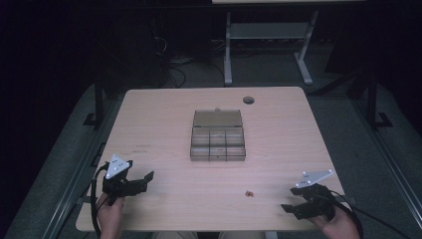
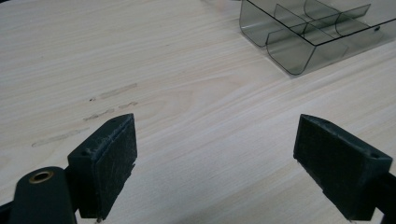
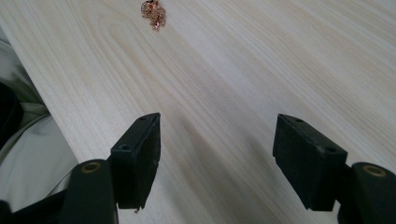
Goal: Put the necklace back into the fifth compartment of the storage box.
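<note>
Nearest, at the person's edge of the pale wood-grain table (image 1: 164,199), the two hand-held grippers sit low over the surface, each topped by a grey three-cornered plate. The left gripper (image 1: 142,180) lies well to the near left of the compartment box; in the left gripper view (image 2: 215,158) its jaws are spread wide, blunt black blocks with a matte, slightly fuzzy pad face, and only bare grain lies between them. The right gripper (image 1: 290,208) lies well to the near right of the box, a hand (image 1: 343,226) behind it; in the right gripper view (image 3: 217,156) its jaws also stand wide apart with nothing between them.

A little farther in, near the box's front and towards its right, lies a small piece of rose-gold jewellery (image 1: 250,193), a crumpled, glinting tangle of fine metal (image 3: 154,13), apart from both grippers.

Beyond it, at the table's middle, stands the smoky translucent plastic compartment box (image 1: 218,144), rectangular, with thin dividers (image 2: 299,28) and rounded lower edges, its hinged lid (image 1: 218,118) open towards the far side.

Behind the box, towards the right, a round cable hole (image 1: 248,100) pierces the tabletop.
</note>
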A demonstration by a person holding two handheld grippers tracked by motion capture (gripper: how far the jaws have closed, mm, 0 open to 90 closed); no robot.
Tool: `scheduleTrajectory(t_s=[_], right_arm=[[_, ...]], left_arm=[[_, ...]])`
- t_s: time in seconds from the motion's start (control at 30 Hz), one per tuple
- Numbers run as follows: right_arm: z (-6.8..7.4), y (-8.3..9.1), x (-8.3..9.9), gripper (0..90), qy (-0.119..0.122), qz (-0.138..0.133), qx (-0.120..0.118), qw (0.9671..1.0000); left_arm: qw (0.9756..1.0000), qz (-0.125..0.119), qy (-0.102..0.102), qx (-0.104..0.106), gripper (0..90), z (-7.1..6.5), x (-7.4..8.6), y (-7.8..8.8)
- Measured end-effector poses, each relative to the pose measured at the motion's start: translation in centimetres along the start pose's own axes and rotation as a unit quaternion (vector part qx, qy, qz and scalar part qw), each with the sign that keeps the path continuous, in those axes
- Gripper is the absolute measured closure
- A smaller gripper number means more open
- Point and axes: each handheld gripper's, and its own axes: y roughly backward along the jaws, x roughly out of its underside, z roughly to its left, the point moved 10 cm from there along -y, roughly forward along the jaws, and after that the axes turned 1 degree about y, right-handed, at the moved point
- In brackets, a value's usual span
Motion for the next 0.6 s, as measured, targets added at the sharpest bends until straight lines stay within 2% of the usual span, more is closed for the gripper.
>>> scheduleTrajectory(t_s=[0.33,0.6], right_arm=[[0.7,-0.4,-0.6,31.1,0.018,0.009,-0.002,0.9998],[1.4,-0.6,-1.5,30.2,0.037,0.013,-0.004,0.9992]], left_arm=[[1.0000,0.000,0.006,-0.002,13.0,0.6,0.1,0.1],[1.0000,-0.005,0.007,-0.003,13.0,0.4,0.0,0.2]])
